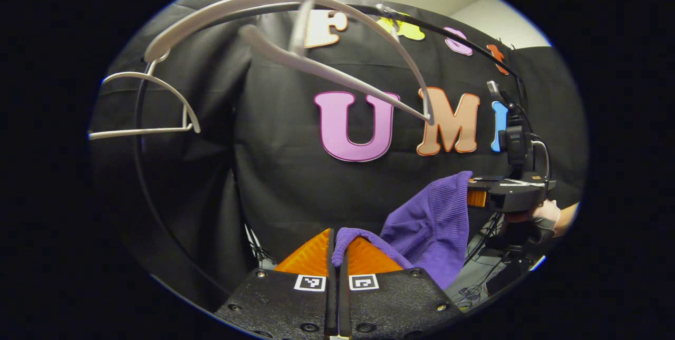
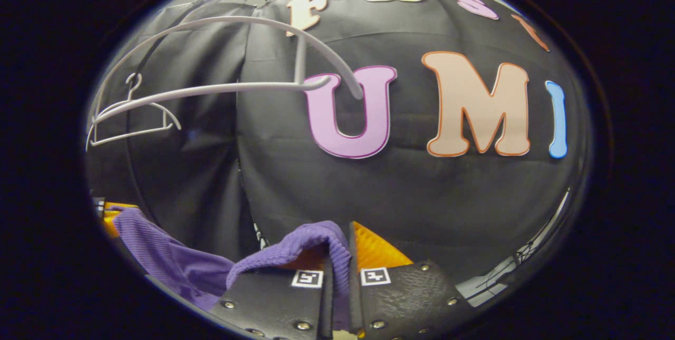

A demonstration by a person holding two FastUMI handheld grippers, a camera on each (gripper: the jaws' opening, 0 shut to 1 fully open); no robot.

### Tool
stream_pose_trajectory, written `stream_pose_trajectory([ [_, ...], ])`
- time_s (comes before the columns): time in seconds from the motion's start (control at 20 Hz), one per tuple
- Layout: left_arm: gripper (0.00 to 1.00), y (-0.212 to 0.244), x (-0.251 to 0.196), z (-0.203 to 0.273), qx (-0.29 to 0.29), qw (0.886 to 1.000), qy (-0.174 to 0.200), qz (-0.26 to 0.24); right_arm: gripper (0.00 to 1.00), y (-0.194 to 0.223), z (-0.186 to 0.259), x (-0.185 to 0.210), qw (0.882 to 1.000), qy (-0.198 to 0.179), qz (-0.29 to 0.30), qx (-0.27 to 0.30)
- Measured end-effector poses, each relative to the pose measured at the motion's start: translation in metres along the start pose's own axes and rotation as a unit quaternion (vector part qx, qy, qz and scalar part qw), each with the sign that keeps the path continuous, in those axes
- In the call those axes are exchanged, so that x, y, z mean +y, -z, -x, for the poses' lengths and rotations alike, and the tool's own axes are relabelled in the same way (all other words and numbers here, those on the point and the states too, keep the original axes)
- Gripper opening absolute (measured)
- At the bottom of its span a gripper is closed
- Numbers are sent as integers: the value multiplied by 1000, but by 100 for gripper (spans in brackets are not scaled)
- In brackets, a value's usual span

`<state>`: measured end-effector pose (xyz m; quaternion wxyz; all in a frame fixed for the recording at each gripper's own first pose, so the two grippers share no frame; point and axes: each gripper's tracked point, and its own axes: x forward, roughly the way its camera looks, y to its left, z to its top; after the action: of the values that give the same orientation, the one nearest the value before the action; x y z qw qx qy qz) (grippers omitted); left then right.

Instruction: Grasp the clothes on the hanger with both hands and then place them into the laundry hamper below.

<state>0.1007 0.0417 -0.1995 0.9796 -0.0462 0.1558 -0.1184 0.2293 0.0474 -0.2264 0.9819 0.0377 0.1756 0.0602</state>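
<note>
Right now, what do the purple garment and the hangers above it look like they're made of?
The purple garment looks like a soft ribbed knit: fine ridges show, and it drapes limply. The nearest hanger looks like smooth matte plastic, pale grey and moulded, though coated metal is possible.

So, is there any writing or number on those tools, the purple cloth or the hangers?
No readable text on any of them.
Left tool and right tool: square markers carry black-and-white patterns, not letters.
Purple garment and white hangers: blank.
</note>
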Motion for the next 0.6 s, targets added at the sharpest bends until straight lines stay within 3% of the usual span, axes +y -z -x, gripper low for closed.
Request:
stream_pose_trajectory([
  [0.3, 2, 35, -37, -23, 39, 999, 33, 9, 12, 48, 22, 34, 998, -36, 7, 44],
  [0.6, 2, 104, -47, -23, 107, 993, 27, 29, 12, 115, 35, 35, 993, -39, 25, 106],
])
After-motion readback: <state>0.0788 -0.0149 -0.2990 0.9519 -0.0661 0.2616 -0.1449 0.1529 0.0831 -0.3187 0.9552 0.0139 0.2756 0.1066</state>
